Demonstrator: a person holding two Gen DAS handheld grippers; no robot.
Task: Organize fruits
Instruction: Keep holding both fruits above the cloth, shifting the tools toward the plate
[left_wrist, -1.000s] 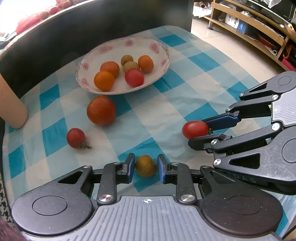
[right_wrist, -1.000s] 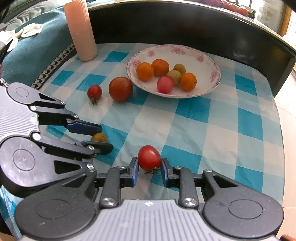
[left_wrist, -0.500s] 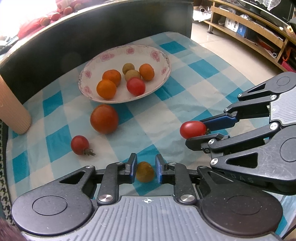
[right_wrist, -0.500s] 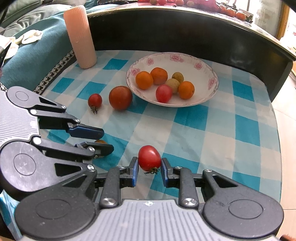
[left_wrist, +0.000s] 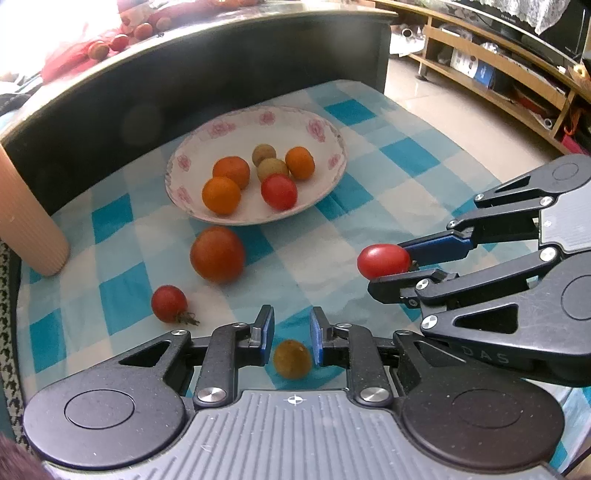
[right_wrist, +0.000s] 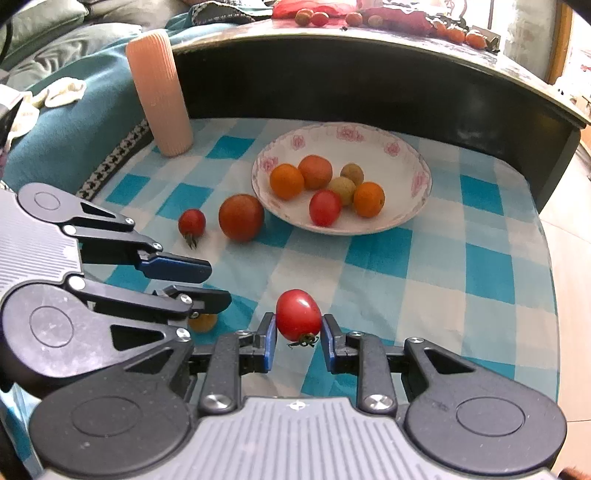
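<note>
A white floral plate (left_wrist: 318, 130) (right_wrist: 414, 162) at the back of the checked cloth holds several fruits: oranges, a red tomato, two brownish ones. My right gripper (right_wrist: 298, 325) (left_wrist: 388, 266) is shut on a red cherry tomato (right_wrist: 298, 314) (left_wrist: 383, 260), held above the cloth, front right. My left gripper (left_wrist: 292, 322) (right_wrist: 218, 282) hovers with a narrow gap. A small yellow-brown fruit (left_wrist: 291, 359) (right_wrist: 202, 322) lies on the cloth just under its fingers, not gripped. A large tomato (left_wrist: 217, 254) (right_wrist: 241, 218) and a small stemmed tomato (left_wrist: 168, 302) (right_wrist: 192, 222) lie on the cloth left of the plate.
A pink ribbed cylinder (left_wrist: 26, 221) (right_wrist: 159, 92) stands at the cloth's back left corner. A black raised wall (left_wrist: 184, 74) runs behind the plate. The cloth's right edge drops to a tiled floor (left_wrist: 424, 85), with wooden shelves (left_wrist: 498, 77) beyond.
Both grippers have risen and drawn back from the cloth. The left fingers have narrowed, but the yellow-brown fruit stayed on the cloth. The right gripper kept its tomato.
</note>
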